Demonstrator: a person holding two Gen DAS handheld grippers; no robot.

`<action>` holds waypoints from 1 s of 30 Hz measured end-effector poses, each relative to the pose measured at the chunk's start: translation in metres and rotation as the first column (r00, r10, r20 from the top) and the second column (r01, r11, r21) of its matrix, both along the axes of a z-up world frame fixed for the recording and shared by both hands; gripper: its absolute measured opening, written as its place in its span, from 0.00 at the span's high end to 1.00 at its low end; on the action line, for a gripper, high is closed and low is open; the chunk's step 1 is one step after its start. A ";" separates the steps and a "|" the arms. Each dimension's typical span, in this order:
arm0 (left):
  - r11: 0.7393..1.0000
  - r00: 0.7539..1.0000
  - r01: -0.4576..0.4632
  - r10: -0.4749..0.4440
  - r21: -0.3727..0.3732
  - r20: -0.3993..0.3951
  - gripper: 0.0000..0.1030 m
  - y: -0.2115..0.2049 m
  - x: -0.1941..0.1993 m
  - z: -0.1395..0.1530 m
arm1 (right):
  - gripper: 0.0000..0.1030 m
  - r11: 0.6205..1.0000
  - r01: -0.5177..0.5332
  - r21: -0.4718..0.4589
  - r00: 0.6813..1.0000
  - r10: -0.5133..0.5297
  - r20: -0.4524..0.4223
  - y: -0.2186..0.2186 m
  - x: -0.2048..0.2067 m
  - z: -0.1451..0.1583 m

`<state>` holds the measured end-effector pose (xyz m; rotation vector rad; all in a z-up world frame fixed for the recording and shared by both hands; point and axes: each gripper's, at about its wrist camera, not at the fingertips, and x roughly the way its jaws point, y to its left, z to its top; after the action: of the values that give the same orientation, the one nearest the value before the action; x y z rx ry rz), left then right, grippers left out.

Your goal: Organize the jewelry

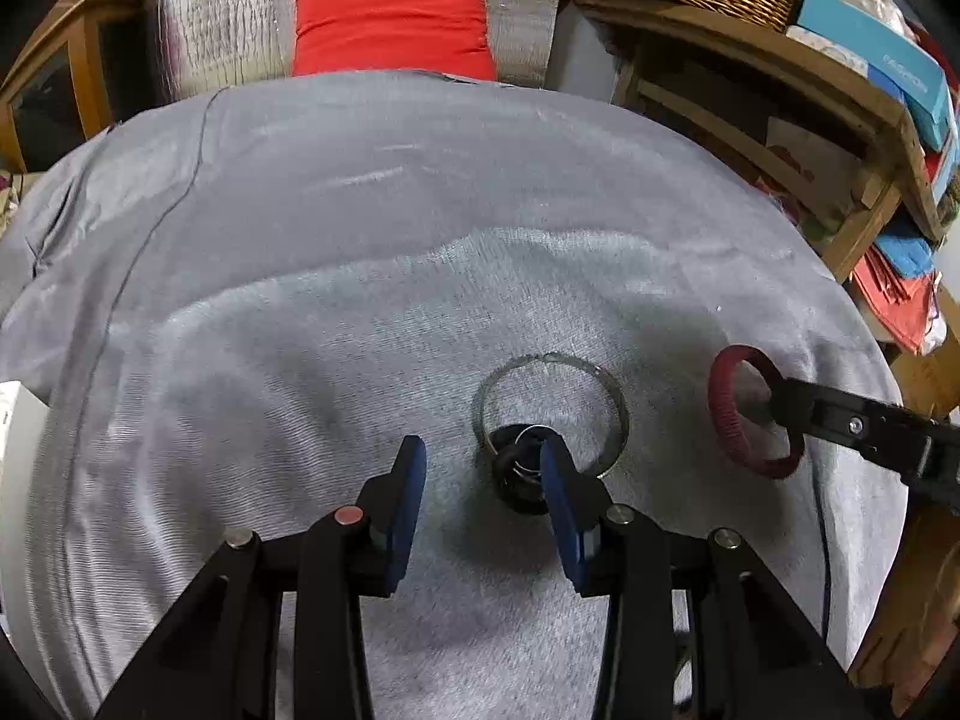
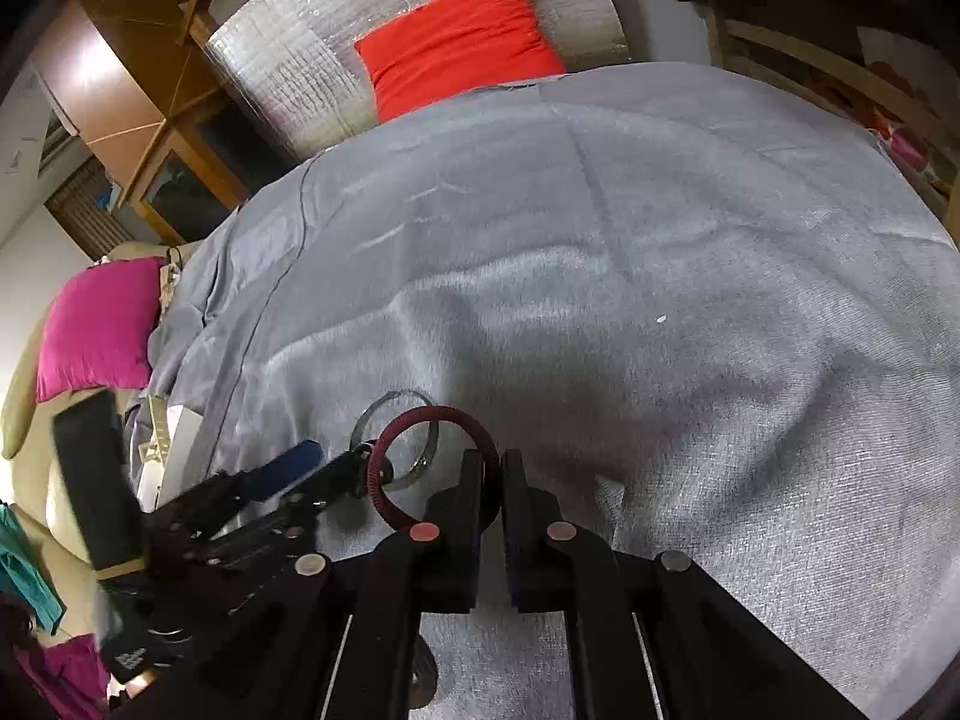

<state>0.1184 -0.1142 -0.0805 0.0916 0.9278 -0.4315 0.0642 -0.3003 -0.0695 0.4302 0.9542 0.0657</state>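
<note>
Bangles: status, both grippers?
Right gripper shut on maroon bangle. Left gripper open, nothing gripped, over silver bangle and small dark rings. Grey cloth otherwise unobstructed.

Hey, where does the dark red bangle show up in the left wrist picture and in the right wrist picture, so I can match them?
Left wrist view: the dark red bangle is at the right edge, pinched by the right claw that reaches in from the right.
Right wrist view: the bangle sits low and centre-left, at the shut claw's tips.
Shared landmark: the clear bangle lying on the grey cloth just left of it.
</note>
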 end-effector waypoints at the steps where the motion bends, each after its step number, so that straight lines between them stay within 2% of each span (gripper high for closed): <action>1: 1.000 1.000 0.002 -0.002 -0.021 -0.004 0.61 0.000 0.001 0.001 | 0.93 1.000 -0.001 0.002 1.000 0.001 -0.001 0.001 0.000 0.000; 7: 0.996 0.999 0.034 -0.036 -0.077 -0.026 0.61 -0.007 0.000 0.003 | 0.93 1.000 0.013 0.014 1.000 -0.012 -0.009 -0.001 0.002 -0.003; 10: 0.995 0.997 0.062 -0.065 -0.074 -0.032 0.60 -0.014 -0.003 0.000 | 0.93 1.000 0.025 0.019 1.000 -0.025 -0.010 -0.007 0.001 -0.002; 19: 0.995 0.998 0.064 -0.065 -0.077 -0.010 0.64 -0.015 -0.006 0.003 | 0.93 0.998 0.049 0.035 0.999 -0.048 -0.022 -0.014 0.001 -0.006; 26: 0.994 0.996 0.094 -0.094 -0.063 0.000 0.85 -0.024 -0.007 0.002 | 0.93 0.998 0.055 0.041 0.998 -0.055 -0.021 -0.016 0.001 -0.006; 30: 0.994 0.995 0.099 -0.099 -0.048 0.011 0.88 -0.027 -0.008 0.002 | 0.93 0.997 0.060 0.047 0.998 -0.059 -0.022 -0.018 0.000 -0.006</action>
<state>0.1106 -0.1408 -0.0780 0.0954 0.9067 -0.5450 0.0642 -0.3178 -0.0756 0.5039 0.9612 0.0300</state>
